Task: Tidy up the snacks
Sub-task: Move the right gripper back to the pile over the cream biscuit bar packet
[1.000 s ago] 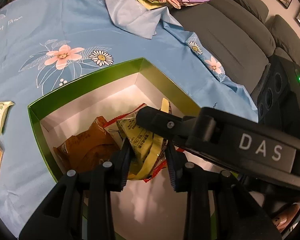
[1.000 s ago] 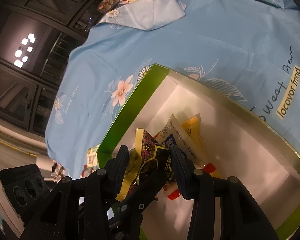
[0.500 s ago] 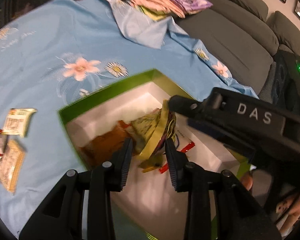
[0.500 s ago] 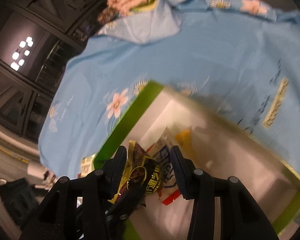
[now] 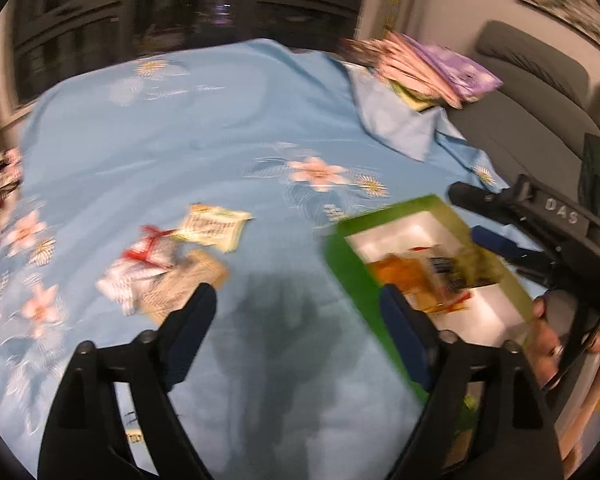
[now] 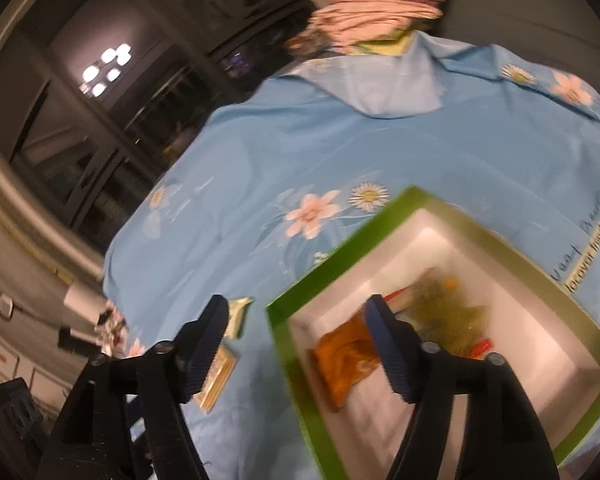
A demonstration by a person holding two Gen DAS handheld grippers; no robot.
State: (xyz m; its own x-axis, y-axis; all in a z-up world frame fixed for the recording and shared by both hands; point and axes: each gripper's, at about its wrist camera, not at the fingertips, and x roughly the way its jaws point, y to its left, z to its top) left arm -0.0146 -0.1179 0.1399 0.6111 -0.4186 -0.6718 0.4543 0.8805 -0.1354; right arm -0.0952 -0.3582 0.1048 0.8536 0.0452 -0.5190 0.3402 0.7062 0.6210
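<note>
1. Over the blue flowered cloth (image 5: pixel 228 128), my left gripper (image 5: pixel 296 312) has just spread its jaws and holds nothing; my right gripper (image 6: pixel 296 340), its jaws likewise just parted and empty, hangs by the green box (image 6: pixel 476 224).
2. Next, I judge, I should steer my left gripper to the loose snack packets (image 5: pixel 168 264) and pinch one by its edge.
3. The box already holds an orange packet (image 6: pixel 346 360) and greenish wrappers (image 6: pixel 448 312).

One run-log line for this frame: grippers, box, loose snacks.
left gripper: open, empty | right gripper: open, empty | green-rimmed white box: holds snack packets | loose snack packets: on blue floral cloth
</note>
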